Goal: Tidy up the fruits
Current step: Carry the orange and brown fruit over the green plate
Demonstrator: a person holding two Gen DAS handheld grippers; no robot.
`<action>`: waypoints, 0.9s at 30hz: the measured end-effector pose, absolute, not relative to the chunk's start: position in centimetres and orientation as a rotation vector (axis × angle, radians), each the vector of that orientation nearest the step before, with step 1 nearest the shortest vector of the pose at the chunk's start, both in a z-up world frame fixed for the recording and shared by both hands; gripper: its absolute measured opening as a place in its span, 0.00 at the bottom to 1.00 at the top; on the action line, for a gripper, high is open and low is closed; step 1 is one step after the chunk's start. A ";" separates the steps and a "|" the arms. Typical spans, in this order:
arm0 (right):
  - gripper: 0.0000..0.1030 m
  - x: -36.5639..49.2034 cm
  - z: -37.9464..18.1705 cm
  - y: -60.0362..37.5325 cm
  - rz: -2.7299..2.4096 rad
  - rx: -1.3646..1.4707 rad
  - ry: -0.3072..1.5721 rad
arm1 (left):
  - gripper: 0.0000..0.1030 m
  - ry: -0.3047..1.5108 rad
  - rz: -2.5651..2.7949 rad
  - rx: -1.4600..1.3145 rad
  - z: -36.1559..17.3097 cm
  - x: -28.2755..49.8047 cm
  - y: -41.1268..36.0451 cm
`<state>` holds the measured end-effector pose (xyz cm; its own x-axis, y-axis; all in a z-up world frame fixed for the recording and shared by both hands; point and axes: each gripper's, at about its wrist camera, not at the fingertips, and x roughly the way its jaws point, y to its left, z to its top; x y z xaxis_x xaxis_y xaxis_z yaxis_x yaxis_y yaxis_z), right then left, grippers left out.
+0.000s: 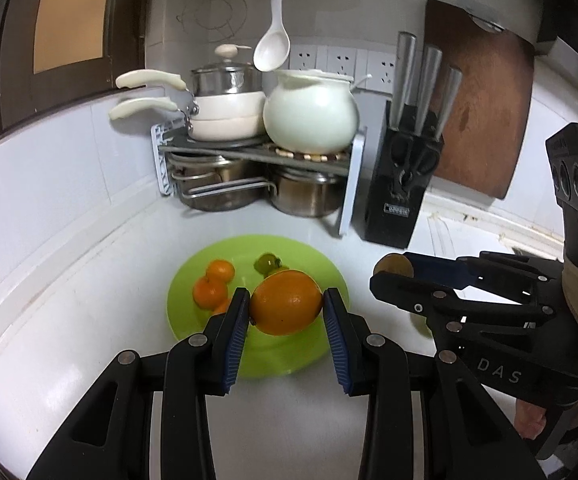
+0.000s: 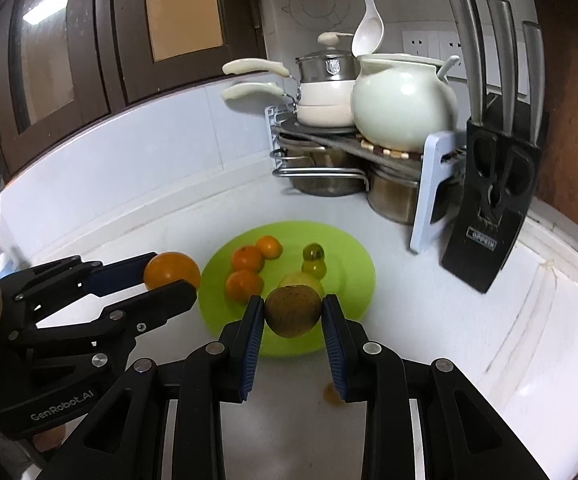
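Note:
My left gripper (image 1: 286,306) is shut on a large orange (image 1: 286,304) and holds it above the near part of a green plate (image 1: 329,276). My right gripper (image 2: 293,312) is shut on a brown round fruit (image 2: 293,310) above the plate's (image 2: 353,280) near edge. On the plate lie three small tangerines (image 2: 247,260), two green grapes (image 2: 314,258) and a pale yellow-green fruit (image 2: 301,281). In the left wrist view the right gripper (image 1: 397,276) is at the right with the brown fruit (image 1: 393,266). In the right wrist view the left gripper (image 2: 169,280) is at the left with the orange (image 2: 171,270).
A pot rack (image 1: 257,152) with pans and a white jar (image 1: 311,114) stands in the back corner. A black knife block (image 1: 403,188) and a wooden cutting board (image 1: 485,96) stand at the right. A small orange piece (image 2: 331,394) lies on the white counter (image 2: 489,340).

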<state>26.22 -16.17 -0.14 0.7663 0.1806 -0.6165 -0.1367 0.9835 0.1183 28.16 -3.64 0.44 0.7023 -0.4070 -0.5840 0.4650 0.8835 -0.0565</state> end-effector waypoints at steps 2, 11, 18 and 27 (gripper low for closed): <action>0.30 27.1 0.2 -16.3 0.171 0.067 0.669 | 0.36 0.620 -0.476 0.096 0.7 28.9 -3.7; 0.30 31.4 0.8 -16.6 0.181 0.049 0.671 | 0.36 0.622 -0.445 0.086 1.0 32.7 -4.0; 0.30 35.3 -0.4 -17.2 0.186 0.083 0.711 | 0.36 0.655 -0.430 0.081 0.2 36.6 -4.4; 0.30 38.5 -3.1 -18.1 0.145 0.116 0.784 | 0.36 0.733 -0.442 0.083 -2.5 41.0 -5.2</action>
<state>38.51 -18.09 -3.10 0.6987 0.1729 -0.6942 -0.0864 0.9836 0.1580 41.03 -5.25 -2.45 0.6557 -0.3606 -0.6633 0.4180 0.9050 -0.0788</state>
